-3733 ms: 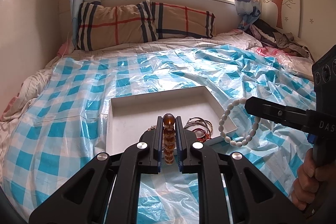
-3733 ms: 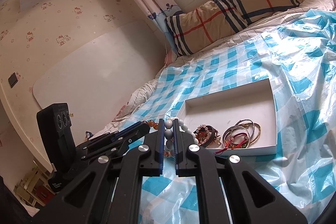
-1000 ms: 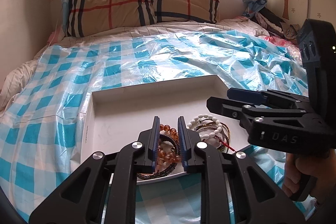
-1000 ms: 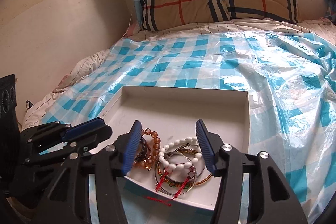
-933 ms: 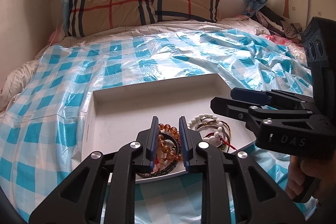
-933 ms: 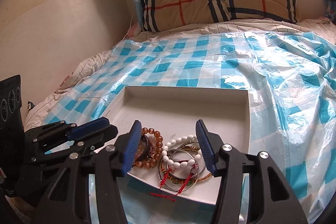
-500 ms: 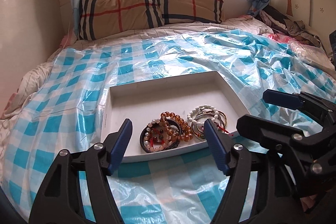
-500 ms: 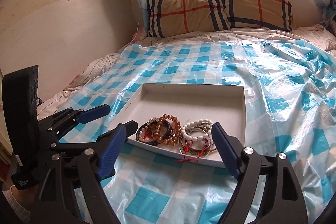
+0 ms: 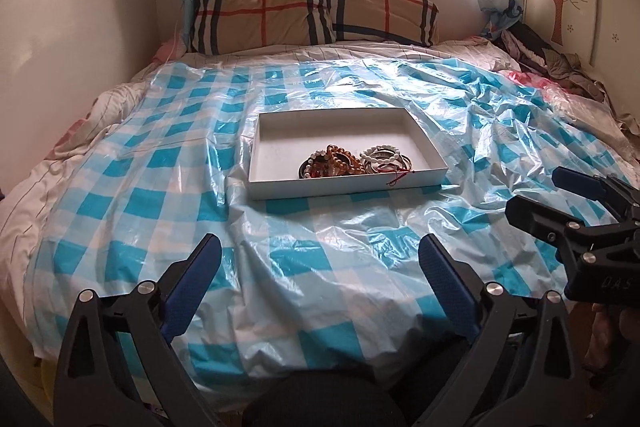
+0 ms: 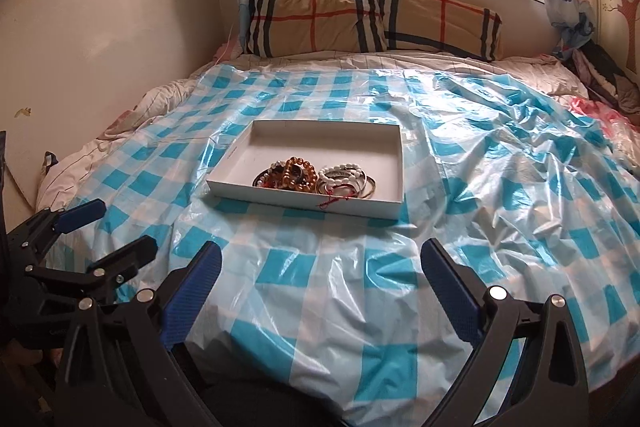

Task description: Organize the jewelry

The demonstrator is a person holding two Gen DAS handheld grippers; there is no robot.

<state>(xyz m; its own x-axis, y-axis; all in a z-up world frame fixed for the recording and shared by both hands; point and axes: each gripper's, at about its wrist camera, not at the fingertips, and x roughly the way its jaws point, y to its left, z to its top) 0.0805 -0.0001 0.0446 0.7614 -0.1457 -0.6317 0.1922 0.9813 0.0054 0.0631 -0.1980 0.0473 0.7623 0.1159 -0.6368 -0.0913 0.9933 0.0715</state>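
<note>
Both grippers have pulled back from the white tray [image 9: 276, 183], which now sits well ahead of them on the blue-checked plastic sheet [image 9: 160, 195]. Left gripper [image 9: 320, 263] has its jaws opening wide, nothing between them; right gripper [image 10: 320, 263] likewise, jaws opening and empty. All the jewelry lies in the tray's near half: an amber bead bracelet [image 10: 298, 173] beside a white bead bracelet [image 10: 340, 173], with a red cord [image 10: 332, 201] draped over the front rim. Beyond, a plaid pillow [image 9: 312, 15] rests under the window.
</note>
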